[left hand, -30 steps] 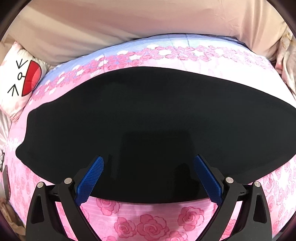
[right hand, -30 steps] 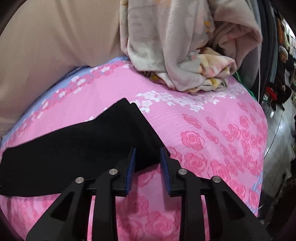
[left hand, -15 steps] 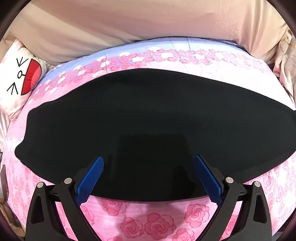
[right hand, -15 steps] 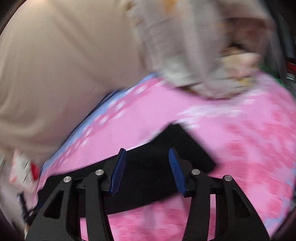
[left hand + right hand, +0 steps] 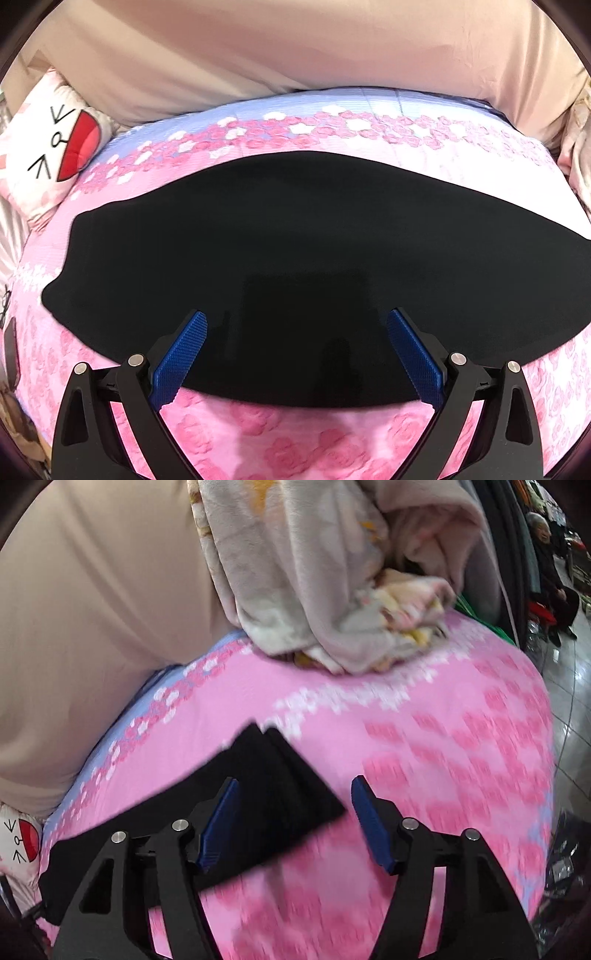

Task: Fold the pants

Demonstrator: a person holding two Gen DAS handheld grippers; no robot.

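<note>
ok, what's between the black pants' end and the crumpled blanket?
Nothing: only bare pink rose-print bedsheet runs from the black pants to the crumpled blanket, seen in the right wrist view.

Black pants (image 5: 295, 251) on pink rose-print sheet (image 5: 295, 439) with lilac band; blue-padded black tongs (image 5: 295, 354).

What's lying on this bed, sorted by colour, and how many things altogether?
Black: 1, the pants
Pink rose print: 1, the bedspread
White with a red cartoon mouth: 1, the pillow
Pale grey-beige floral: 1, the bundled blanket
Total: 4
</note>
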